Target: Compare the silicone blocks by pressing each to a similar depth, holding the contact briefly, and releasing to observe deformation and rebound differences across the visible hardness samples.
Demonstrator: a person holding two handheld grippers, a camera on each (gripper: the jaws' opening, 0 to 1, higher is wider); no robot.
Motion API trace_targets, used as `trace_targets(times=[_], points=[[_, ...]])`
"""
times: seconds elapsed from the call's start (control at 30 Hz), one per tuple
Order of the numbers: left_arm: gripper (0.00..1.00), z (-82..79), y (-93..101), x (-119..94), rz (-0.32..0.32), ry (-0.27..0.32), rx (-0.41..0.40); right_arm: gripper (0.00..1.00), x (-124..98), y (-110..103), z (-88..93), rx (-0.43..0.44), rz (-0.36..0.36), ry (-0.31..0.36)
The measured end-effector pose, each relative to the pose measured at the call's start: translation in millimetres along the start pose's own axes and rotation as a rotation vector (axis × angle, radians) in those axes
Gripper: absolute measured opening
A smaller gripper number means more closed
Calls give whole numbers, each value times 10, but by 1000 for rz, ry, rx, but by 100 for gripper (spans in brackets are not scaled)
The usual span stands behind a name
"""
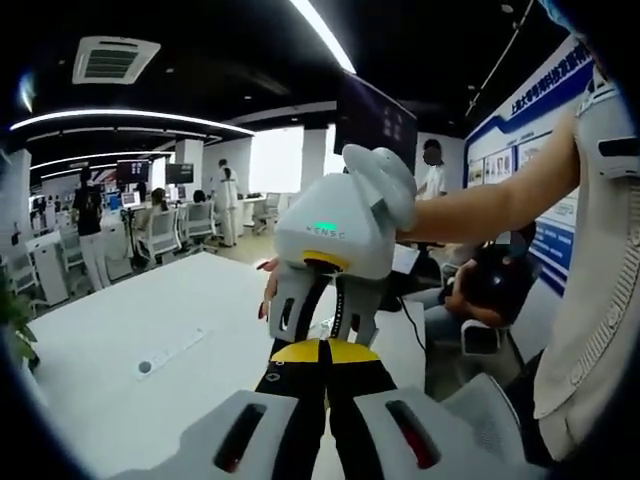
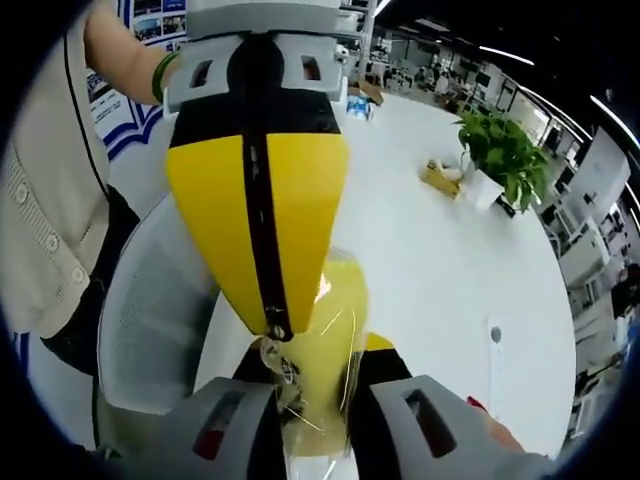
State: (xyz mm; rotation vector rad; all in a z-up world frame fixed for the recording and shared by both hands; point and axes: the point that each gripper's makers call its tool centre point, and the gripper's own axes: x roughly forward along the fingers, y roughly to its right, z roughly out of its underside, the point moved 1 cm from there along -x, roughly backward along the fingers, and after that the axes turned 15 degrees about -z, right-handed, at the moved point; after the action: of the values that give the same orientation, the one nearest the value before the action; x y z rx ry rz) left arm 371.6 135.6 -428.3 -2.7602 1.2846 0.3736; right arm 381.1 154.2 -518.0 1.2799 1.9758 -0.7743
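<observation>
Progress: early, judged | right gripper [image 2: 318,395] jaws clasped translucent yellow silicone block [image 2: 325,340] | left gripper [image 2: 257,240] jaws closed, pressing it above white table [image 2: 450,270] edge | other samples untested

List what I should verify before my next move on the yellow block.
1. Right gripper clamps the yellow block: ok.
2. Left gripper has its fingers shut into one tip: ok.
3. That tip is touching the block: ok, near the block's edge.
4. Press depth matches the other samples: cannot tell.
5. Block's plastic wrap is clear of the tip: not ok, it bunches there.
</observation>
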Motion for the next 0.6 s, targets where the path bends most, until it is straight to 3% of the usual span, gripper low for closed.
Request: trace_targets(times=[0.27, 0.4, 0.6], points=[[0, 45, -81, -20, -8, -1, -26, 15, 57, 25, -8, 12, -25, 22], [0, 55, -151, -35, -19, 8, -48, 23, 117, 23, 5, 27, -36, 15], [0, 72, -159, -45, -19, 7, -59, 28, 141, 11, 11, 31, -44, 15]])
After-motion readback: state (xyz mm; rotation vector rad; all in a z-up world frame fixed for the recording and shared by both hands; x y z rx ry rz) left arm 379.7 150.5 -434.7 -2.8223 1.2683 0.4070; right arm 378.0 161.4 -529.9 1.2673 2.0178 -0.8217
